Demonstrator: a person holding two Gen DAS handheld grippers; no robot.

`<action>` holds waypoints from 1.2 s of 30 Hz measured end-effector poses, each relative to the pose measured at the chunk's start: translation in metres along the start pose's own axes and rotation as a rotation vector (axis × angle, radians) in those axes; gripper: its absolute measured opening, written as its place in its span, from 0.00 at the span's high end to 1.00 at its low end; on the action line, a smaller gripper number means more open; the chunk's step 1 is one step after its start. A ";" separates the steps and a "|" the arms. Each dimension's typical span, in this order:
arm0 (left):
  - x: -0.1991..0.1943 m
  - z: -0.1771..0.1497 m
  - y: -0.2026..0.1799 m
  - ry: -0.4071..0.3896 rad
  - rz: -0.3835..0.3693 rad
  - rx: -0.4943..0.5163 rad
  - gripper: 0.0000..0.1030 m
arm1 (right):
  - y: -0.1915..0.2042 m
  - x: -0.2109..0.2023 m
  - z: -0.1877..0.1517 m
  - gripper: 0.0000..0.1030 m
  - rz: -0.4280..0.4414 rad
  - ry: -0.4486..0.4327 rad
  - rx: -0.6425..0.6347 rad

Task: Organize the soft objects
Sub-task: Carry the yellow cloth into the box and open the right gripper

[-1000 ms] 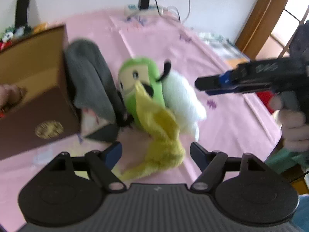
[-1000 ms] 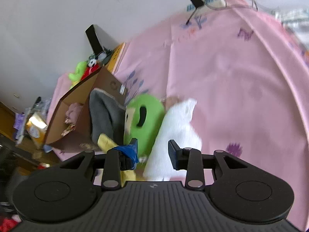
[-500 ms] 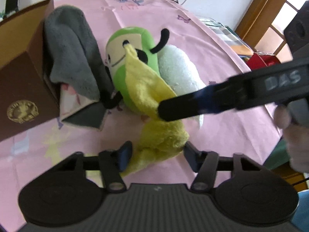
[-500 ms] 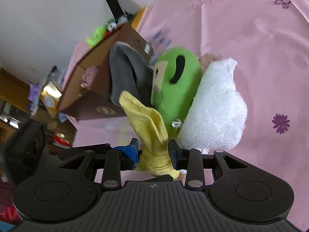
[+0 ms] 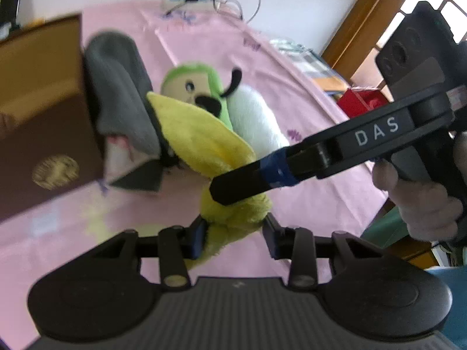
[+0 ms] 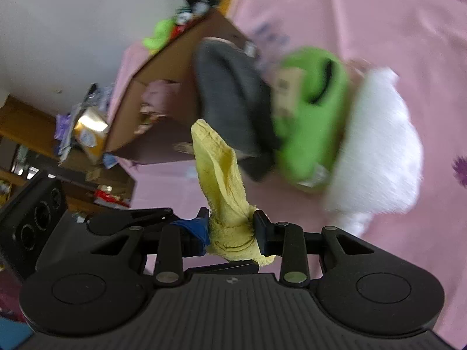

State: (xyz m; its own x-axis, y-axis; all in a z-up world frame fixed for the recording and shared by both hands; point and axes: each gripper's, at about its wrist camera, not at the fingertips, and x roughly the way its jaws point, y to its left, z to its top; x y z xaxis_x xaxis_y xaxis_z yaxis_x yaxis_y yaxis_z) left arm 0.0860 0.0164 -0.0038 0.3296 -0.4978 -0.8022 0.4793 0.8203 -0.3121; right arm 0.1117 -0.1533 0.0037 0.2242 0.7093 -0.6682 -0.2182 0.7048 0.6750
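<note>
Item: yellow cloth (image 6: 224, 186), pinched in my right gripper (image 6: 232, 227), whose jaws are closing. Left gripper (image 5: 233, 232) closing on its lower end. Cardboard box (image 5: 43, 122) at nine o'clock. Risk: opposed pulls stretch it or slip one grip.

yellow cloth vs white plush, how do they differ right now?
Colour and build: the yellow cloth is thin and crumpled; the white plush is bulky and fluffy.
Pose: the yellow cloth is lifted, standing up from the grip; the white plush lies on the pink tablecloth against the green plush.
Grip: the right tool clamps the yellow cloth and the left tool is closing round it; the white plush is untouched.
Both are soft items outside the brown box.
</note>
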 end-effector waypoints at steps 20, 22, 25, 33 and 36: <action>-0.140 0.042 0.124 -0.301 0.140 -0.110 0.64 | 0.143 0.090 0.107 0.85 0.029 -0.105 -0.367; -0.134 0.043 0.141 -0.284 0.143 -0.151 0.64 | 0.151 0.114 0.111 0.85 0.003 -0.069 -0.396; -0.124 0.038 0.172 -0.234 0.124 -0.253 0.64 | 0.153 0.145 0.117 0.85 -0.028 -0.006 -0.421; -0.111 0.019 0.218 -0.149 0.139 -0.388 0.52 | 0.165 0.199 0.119 0.85 -0.062 0.097 -0.450; -0.118 0.015 0.214 -0.156 0.177 -0.346 0.49 | 0.170 0.209 0.118 0.83 -0.052 0.132 -0.449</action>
State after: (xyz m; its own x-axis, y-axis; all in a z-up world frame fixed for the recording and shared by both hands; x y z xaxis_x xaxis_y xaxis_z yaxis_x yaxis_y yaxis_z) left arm 0.1619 0.2465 0.0313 0.5148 -0.3552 -0.7803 0.1115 0.9301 -0.3499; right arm 0.2336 0.1144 0.0155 0.1295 0.6474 -0.7510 -0.6057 0.6513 0.4570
